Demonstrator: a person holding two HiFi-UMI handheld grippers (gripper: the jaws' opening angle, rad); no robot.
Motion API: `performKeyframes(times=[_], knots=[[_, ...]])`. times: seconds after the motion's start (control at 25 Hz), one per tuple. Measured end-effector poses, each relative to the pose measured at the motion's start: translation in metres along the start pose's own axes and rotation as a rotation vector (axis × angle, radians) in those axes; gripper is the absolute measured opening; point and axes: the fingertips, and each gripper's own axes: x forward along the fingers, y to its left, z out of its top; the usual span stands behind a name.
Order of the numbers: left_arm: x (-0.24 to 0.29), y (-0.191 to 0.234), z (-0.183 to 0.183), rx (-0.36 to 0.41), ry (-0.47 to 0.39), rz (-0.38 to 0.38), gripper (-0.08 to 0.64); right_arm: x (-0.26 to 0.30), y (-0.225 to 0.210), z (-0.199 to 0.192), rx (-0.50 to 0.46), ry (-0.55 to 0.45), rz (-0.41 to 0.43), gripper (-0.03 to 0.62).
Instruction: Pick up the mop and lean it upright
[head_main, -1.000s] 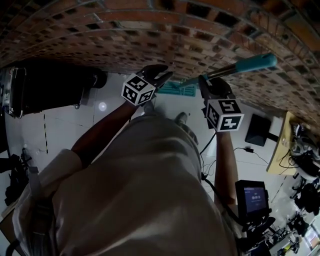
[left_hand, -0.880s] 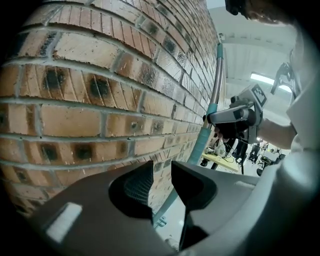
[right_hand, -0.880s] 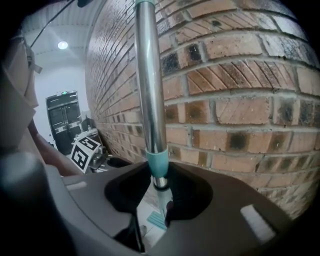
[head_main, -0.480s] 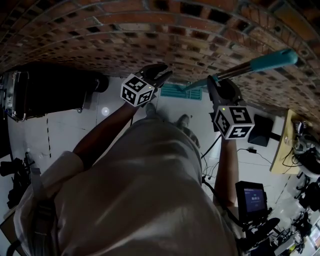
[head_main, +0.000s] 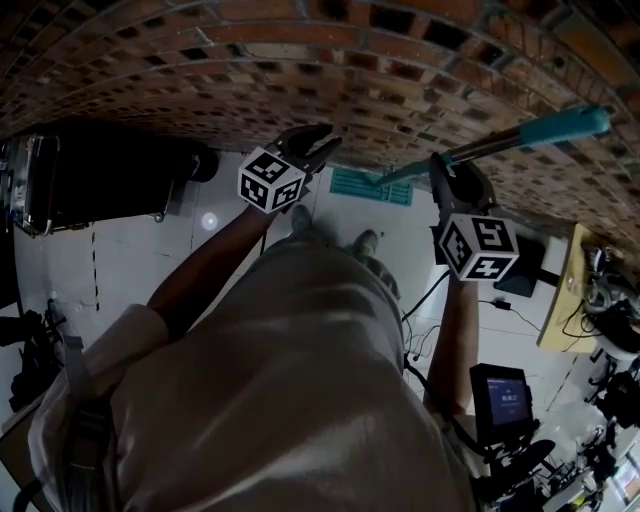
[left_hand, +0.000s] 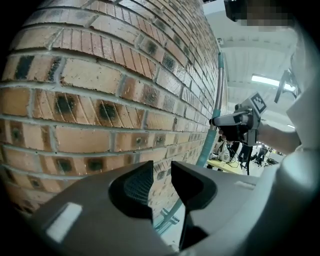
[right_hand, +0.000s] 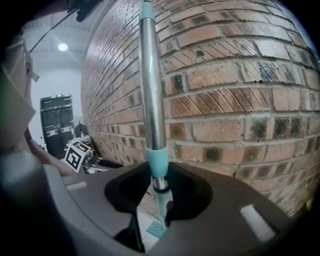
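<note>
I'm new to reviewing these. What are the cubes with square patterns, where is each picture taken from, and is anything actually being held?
There is no robot here. A person holds a hand-held gripper in each hand, and the patterned cubes are part of those tools. The head view looks steeply down from the person's head, past their body, at a white tiled floor and a red brick wall. The other two views come from a camera riding on each tool, looking along its jaws. The right hand-held gripper is closed on the silver metal pole of a teal-trimmed mop, which rises steeply beside the wall. The mop's flat teal head is down near the wall's foot. The left hand-held gripper holds nothing: its jaws stand slightly apart, with only bricks and floor showing between them.
</note>
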Motion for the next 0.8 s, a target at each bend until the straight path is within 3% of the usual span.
performKeyframes(times=[0.48, 0.8], knots=[[-0.016, 0.014, 0.004, -0.043, -0.027, 0.053, 0.127, 0.000, -0.007, -0.006, 0.012, 0.005, -0.005, 0.110], [-0.017, 0.011, 0.002, -0.021, -0.015, 0.060, 0.124, 0.003, -0.006, -0.006, 0.009, 0.002, 0.002, 0.110]])
